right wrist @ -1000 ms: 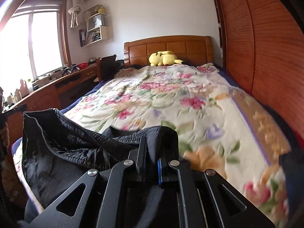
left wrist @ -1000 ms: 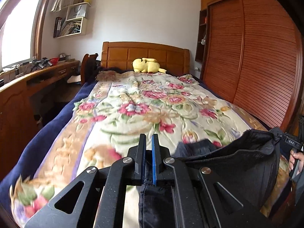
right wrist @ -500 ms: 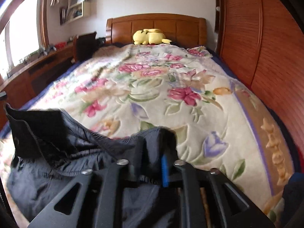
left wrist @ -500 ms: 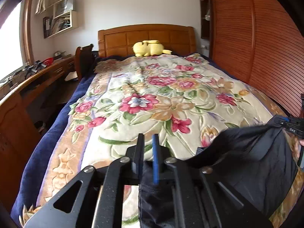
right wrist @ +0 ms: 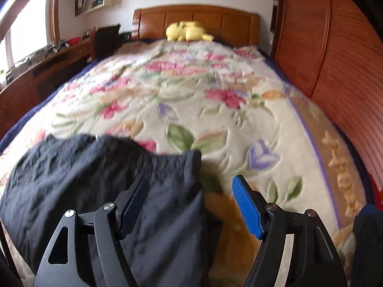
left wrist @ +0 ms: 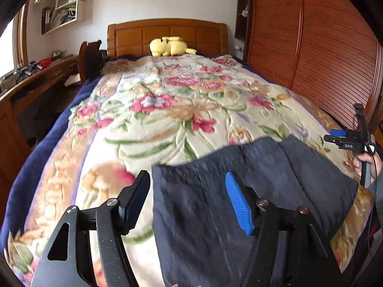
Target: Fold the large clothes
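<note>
Both grippers spread wide, nothing clamped. Left gripper (left wrist: 188, 202): jaws apart over the near left part of the dark garment (left wrist: 251, 191); the garment's left edge runs between them, so the blue pad (left wrist: 238, 205) sits above cloth and the black pad (left wrist: 134, 203) above the floral blanket (left wrist: 167, 110). Right gripper (right wrist: 190, 204): same spread, mirrored, black pad (right wrist: 132, 203) over the garment (right wrist: 95, 179), blue pad (right wrist: 246, 208) over bare blanket (right wrist: 215, 83), with the garment's right edge between. Cannot tell whether any pad touches the fabric.

Garment lies spread at the foot of the bed, top hem facing the headboard (left wrist: 167, 33), centre seam or zip line running toward the camera in the left view. Surface wrinkled, frames motion-blurred.

Containers: wall shelf (left wrist: 62, 12) upper left holds books and papers, details too small to read. Red basket (left wrist: 45, 61) sits on the desk (left wrist: 36, 76); contents unreadable.

Edges and room: blanket beyond the hem is open up to the yellow plush toy (left wrist: 168, 45) at the headboard. Louvred wardrobe (left wrist: 323, 47) runs close along the bed's right side. Desk and chair (left wrist: 89, 57) line the left, floor gap between. Right hand (left wrist: 366, 165) on its gripper handle shows at the right edge of the left view.
</note>
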The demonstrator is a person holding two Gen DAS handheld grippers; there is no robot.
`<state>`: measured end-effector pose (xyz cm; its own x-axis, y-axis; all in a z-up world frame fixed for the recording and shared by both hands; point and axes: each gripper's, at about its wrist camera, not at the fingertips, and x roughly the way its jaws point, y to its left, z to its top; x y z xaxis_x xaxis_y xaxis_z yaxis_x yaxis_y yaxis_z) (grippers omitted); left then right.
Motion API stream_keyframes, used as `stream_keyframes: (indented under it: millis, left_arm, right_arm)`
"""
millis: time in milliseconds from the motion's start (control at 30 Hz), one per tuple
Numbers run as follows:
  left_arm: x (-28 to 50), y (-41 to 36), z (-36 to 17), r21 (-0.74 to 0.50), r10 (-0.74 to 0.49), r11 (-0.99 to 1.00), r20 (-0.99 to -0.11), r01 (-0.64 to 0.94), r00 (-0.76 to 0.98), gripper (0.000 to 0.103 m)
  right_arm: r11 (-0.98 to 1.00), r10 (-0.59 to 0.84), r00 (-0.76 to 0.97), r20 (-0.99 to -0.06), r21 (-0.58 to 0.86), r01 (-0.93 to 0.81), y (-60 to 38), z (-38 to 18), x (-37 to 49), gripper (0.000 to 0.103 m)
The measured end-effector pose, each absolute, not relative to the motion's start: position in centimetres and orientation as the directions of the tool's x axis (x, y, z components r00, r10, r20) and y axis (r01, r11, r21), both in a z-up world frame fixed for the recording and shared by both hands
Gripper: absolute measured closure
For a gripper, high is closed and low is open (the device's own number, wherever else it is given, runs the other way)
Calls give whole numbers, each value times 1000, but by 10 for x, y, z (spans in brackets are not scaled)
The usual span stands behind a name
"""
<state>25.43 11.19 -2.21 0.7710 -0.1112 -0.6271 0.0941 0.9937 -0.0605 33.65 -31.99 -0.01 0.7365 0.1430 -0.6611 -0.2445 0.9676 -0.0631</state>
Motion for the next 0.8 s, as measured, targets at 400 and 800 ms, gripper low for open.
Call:
stream_keyframes:
  millis: [400,800]
  left_arm:
    - [214,93,-66,-90,-131,991,-692,96,710,34]
    - [201,87,-73,-82,-130,991,-700,102,703,34]
  right_arm:
    - [975,161,556,-816,43,-219,-326,-55,441,29]
    - [949,292,483,-825,190,-250,-335,-75,482,86]
